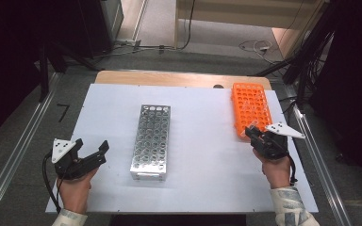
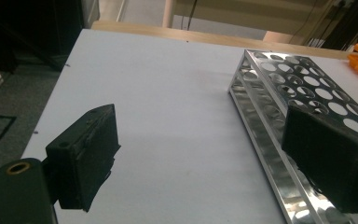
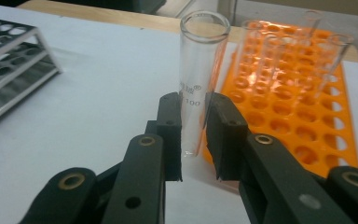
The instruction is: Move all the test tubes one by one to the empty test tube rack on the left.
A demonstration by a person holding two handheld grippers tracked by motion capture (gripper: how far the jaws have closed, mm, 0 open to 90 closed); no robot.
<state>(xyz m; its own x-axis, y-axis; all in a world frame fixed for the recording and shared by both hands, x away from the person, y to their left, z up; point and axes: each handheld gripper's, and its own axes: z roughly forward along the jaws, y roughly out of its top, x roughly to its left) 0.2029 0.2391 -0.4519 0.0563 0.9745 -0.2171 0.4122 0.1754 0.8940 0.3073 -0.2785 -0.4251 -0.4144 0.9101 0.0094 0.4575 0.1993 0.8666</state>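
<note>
A glass test tube is pinched upright by the right hand-held gripper, just beside the orange rack at the desk's right. The metal rack, its long axis running away from the person, lies well to the tube's left, nearer the left hand-held gripper, whose jaws are spread and empty.

free: white board between racks | obstacles: metal rack, orange rack

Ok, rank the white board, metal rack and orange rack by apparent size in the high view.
1. White board, by far the largest.
2. Metal rack.
3. Orange rack: slightly smaller in the picture, but it sits farther from the camera, so the true difference is unsure.
</note>
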